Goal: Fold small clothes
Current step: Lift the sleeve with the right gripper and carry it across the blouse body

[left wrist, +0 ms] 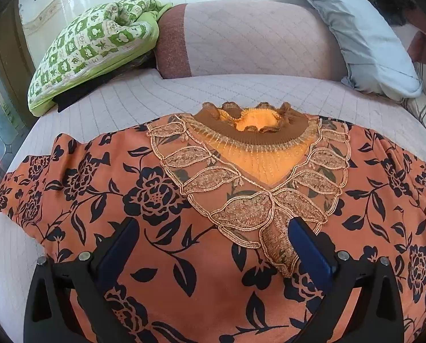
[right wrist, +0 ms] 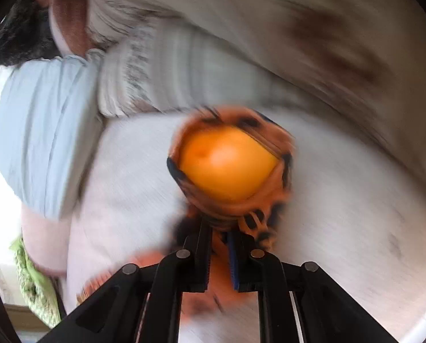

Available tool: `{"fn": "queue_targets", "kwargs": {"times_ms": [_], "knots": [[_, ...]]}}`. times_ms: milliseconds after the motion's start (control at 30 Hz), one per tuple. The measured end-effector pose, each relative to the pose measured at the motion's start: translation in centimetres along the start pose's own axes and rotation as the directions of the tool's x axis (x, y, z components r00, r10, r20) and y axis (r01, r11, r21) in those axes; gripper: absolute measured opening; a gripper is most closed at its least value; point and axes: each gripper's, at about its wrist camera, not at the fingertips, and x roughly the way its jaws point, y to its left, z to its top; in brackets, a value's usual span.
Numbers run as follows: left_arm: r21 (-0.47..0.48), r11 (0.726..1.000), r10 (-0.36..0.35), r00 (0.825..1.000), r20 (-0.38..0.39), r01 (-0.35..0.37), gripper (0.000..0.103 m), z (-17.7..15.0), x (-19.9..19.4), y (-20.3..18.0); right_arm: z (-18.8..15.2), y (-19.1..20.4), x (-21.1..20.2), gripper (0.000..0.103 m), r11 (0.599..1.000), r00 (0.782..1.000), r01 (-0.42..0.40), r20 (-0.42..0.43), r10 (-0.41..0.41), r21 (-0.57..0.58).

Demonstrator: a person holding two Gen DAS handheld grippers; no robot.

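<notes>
Left wrist view, nearest first: the left claw hangs with its two dark, blue-padded fingers spread wide apart over the chest of an orange blouse, gripping nothing. The blouse lies flat, front up, on a pale quilted bed cover, with both short sleeves spread to the sides. Its fabric is rust-orange printed with black roses and leaves. A gold corded leaf trim frames a V-shaped insert of brighter orange, topped by a brown ribbed collar with a ruffled edge. Beyond the collar stands a pinkish quilted cushion. To the left lies a folded green-and-white patterned quilt, and to the right leans a pale blue-grey pillow. No readable writing or label shows anywhere.

Right wrist view is heavily motion-blurred. The right claw has its fingers drawn close together, clamped on a bunched piece of the orange-and-black fabric, whose open end shows a bright orange inside. Behind it are the white bed cover and the blue-grey pillow.
</notes>
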Motion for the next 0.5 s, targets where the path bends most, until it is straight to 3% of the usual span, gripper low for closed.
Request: {"fn": "queue_targets", "kwargs": {"times_ms": [67,133,200,267,333,500], "knots": [[-0.007,1.000,0.007,1.000,0.001,-0.007,0.103,0.1,0.0,0.3,1.8,2.8,-0.4,0.013,0.998,0.992,-0.055,0.116,0.055,-0.002],[-0.021,1.000,0.004,1.000,0.008,-0.004,0.103,0.4,-0.1,0.7,2.6,5.4,-3.1,0.013,0.991,0.954,-0.096,0.274,0.119,-0.096],[-0.031,0.999,-0.009,1.000,0.016,0.010,0.103,0.7,-0.4,1.0,2.3,6.5,-6.1,0.013,0.972,0.921,-0.128,0.340,0.190,-0.194],[-0.025,1.000,-0.015,1.000,0.023,0.015,0.103,0.7,-0.6,0.8,1.3,5.5,-8.0,0.024,0.952,0.910,-0.166,0.333,0.249,-0.257],[-0.006,1.000,-0.015,1.000,0.025,0.015,0.103,0.5,-0.8,0.4,0.3,3.3,-8.4,0.089,0.954,0.922,-0.170,0.301,0.243,-0.248],[0.036,0.999,0.001,0.999,0.050,-0.003,0.103,0.1,-1.4,-0.6,-1.7,-5.0,-7.6,0.091,0.973,0.927,-0.228,0.310,0.211,0.019]]}}
